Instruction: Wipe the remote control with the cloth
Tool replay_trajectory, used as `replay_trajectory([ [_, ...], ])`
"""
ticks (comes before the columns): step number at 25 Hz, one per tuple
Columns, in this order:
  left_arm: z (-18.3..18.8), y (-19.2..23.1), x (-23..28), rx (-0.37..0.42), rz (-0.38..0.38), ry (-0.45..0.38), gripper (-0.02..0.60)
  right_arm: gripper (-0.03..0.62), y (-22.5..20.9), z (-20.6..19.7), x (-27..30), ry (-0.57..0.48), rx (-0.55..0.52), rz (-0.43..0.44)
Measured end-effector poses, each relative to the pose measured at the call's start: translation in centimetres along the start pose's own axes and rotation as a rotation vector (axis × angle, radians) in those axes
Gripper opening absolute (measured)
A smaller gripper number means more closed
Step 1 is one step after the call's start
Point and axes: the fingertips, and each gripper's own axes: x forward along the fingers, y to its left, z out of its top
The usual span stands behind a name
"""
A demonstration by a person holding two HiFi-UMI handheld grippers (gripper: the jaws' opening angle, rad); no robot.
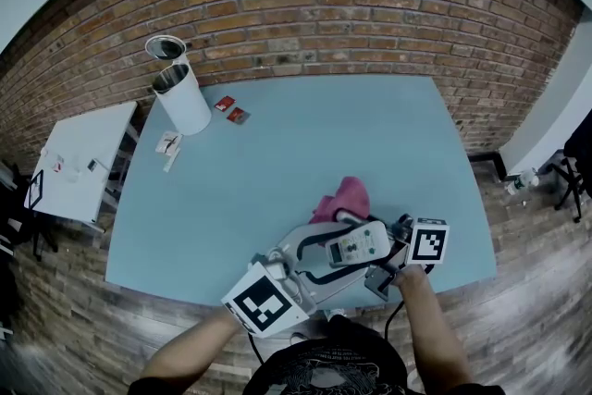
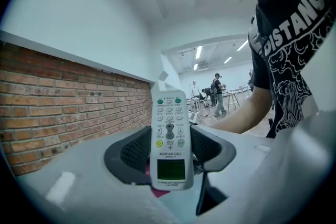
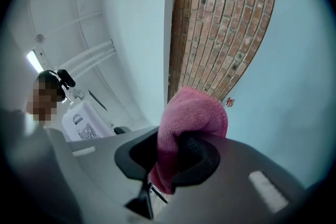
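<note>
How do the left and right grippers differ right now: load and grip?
Left gripper is shut on the rigid white remote control; right gripper is shut on the soft pink cloth. The remote control juts straight past the left gripper's jaws, buttons toward its camera; the cloth bunches between the right gripper's jaws. Shared: both loaded, close together.

The remote control (image 2: 169, 139) is white and slim, with two green buttons at one end, a yellow button mid-face and a small greenish screen at the other end. It is pinched by its sides in the left gripper (image 2: 169, 155), face up, above the near edge of the blue table (image 1: 277, 153).

The cloth (image 3: 191, 123) is pink and bunched, clamped in the right gripper (image 3: 176, 157), just beyond the remote control.
</note>
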Motion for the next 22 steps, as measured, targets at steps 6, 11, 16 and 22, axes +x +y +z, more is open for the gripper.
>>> replay_trajectory([
  [6, -0.1, 0.4, -0.2, 0.032, 0.025, 0.008, 0.239, 0.061, -0.2, -1.7, 0.8, 0.021, 0.052, 0.024],
  [11, -0.3, 1.2, -0.3, 0.036, 0.052, 0.015, 0.238, 0.061, -0.6, -3.0, 0.9, 0.042, 0.078, 0.010],
  [16, -2.1, 1.6, -0.5, 0.028, 0.062, 0.055, 0.238, 0.061, -1.0, -3.7, 0.5, 0.029, 0.104, 0.006],
  [22, -7.5, 1.6, -0.4, -0.008, 0.051, 0.191, 0.238, 0.061, -4.4, -3.5, -2.6, -0.021, 0.076, -0.158],
])
